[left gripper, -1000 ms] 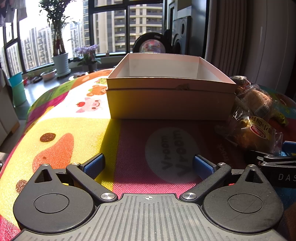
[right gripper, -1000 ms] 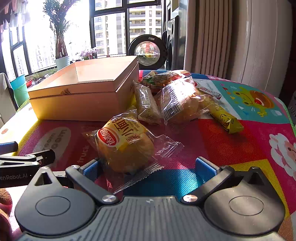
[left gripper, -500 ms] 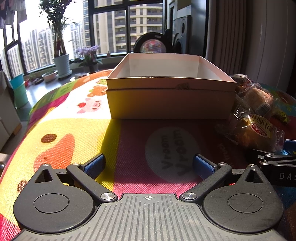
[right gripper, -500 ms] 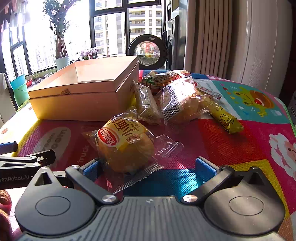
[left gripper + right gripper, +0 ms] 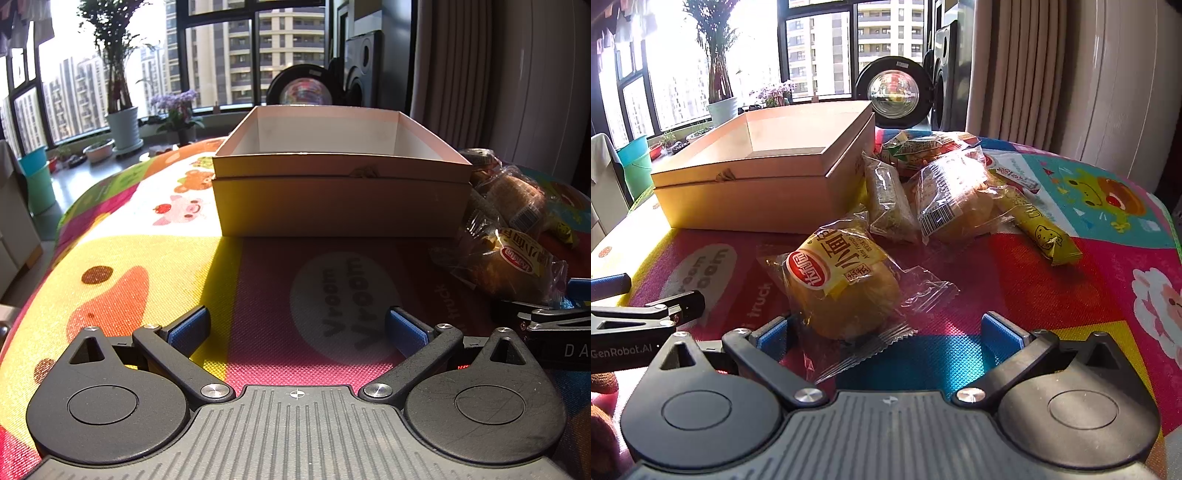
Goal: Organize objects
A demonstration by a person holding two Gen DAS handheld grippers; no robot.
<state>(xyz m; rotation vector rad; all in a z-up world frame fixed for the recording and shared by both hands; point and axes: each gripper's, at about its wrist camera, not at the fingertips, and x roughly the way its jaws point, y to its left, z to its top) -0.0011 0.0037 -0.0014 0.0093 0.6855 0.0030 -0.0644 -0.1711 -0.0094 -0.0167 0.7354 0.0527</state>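
Lying wrapped in clear plastic, yellow-labelled bun (image 5: 842,288) — perhaps touching right gripper (image 5: 888,332), jaws apart.

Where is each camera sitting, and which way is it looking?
Left wrist: sits on the left gripper, low over the mat, facing the open box; its own open fingers show.
Right wrist: sits on the right gripper, facing the bun packet and other snacks; its open fingers show.
Shared: box, bun packet, each other's gripper.

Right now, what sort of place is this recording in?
Probably a high-rise flat's living area: apartment towers outside the window, potted plants on the sill, a washing machine behind a cartoon-print mat.
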